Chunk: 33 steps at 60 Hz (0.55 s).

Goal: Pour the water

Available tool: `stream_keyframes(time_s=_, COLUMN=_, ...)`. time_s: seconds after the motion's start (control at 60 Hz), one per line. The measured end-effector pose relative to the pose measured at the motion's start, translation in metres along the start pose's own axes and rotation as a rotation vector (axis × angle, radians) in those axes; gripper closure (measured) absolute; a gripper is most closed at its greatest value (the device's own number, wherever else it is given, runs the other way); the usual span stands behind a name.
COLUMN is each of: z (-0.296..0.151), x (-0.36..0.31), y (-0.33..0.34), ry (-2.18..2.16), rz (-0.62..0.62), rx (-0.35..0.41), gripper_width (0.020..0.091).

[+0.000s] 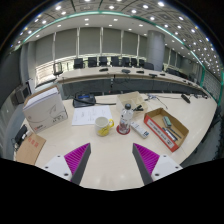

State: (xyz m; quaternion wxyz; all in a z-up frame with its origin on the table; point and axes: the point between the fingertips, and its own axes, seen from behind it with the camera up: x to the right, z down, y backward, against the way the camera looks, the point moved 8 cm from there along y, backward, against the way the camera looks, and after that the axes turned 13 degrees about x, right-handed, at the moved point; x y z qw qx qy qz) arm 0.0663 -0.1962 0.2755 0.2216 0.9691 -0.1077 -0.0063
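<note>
Beyond the spread tool point(110, 160), a mug point(104, 126) half-hides a bottle point(124, 122).

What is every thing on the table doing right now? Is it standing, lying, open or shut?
Hand-held gripper: open, empty, short of the things.
Yellow mug: upright on the table; contents hidden.
Clear cup with dark lid: upright, beside the mug.
Small clear plastic bottle: lying on its side.
Shallow brown cardboard box: open on top.
White box: standing, closed.

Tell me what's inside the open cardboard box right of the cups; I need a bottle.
The cardboard box holds small dark items I can't identify; its near wall hides the bottom. The fingers are open, well short of it.
</note>
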Motion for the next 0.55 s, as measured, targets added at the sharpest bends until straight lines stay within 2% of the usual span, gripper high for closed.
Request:
stream_keyframes(time_s=0.217, z=0.011, x=-0.021, y=0.056, ry=0.058, rz=0.027, rx=-0.006, gripper_width=0.0241)
stream_keyframes(time_s=0.55, z=0.033, x=-0.025, y=0.075, ry=0.061, rz=0.040, rx=-0.054, gripper_width=0.0240)
